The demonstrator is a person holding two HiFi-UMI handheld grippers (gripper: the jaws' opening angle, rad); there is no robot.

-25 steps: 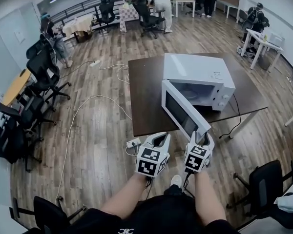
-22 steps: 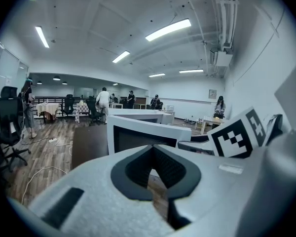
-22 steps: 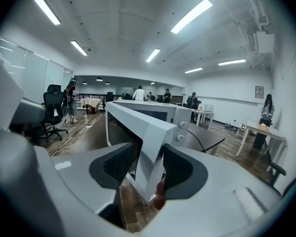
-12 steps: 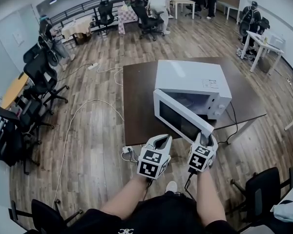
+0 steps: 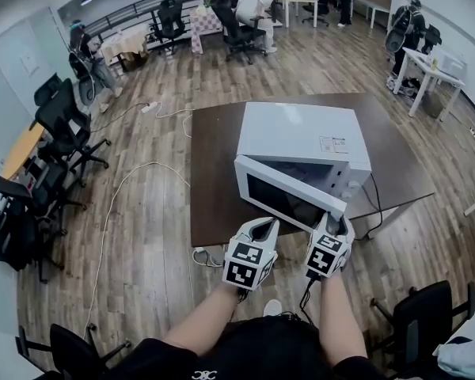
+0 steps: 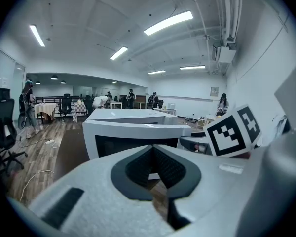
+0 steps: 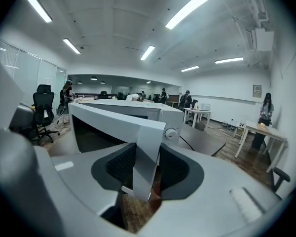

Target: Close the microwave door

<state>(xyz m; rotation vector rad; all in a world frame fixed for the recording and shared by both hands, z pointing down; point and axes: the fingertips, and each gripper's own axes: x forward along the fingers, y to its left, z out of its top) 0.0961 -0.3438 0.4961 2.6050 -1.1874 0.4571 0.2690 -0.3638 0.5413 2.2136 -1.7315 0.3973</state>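
Note:
A white microwave (image 5: pixel 301 137) stands on a dark brown table (image 5: pixel 214 180), its door (image 5: pixel 285 196) ajar and swung most of the way in. The door's free edge (image 7: pixel 147 157) sits between the pads of my right gripper (image 5: pixel 332 222), whose jaws are closing and touch both faces of it. My left gripper (image 5: pixel 263 224) hovers beside it at the table's near edge, shut and empty, pointing at the door's dark window (image 6: pixel 133 142). The left gripper's (image 6: pixel 155 149) tips meet in front of the door.
Black office chairs (image 5: pixel 59 117) line the left side, and another chair (image 5: pixel 419 315) stands at the bottom right. A white cable (image 5: pixel 127 188) and a power strip (image 5: pixel 202 256) lie on the wood floor. The microwave's cord (image 5: pixel 376 204) hangs off the table's right edge. People and white tables (image 5: pixel 431 66) are far back.
The microwave door has swung further toward the microwave body, with my right gripper at its free edge. Both grippers have moved forward alongside each other, toward the table.

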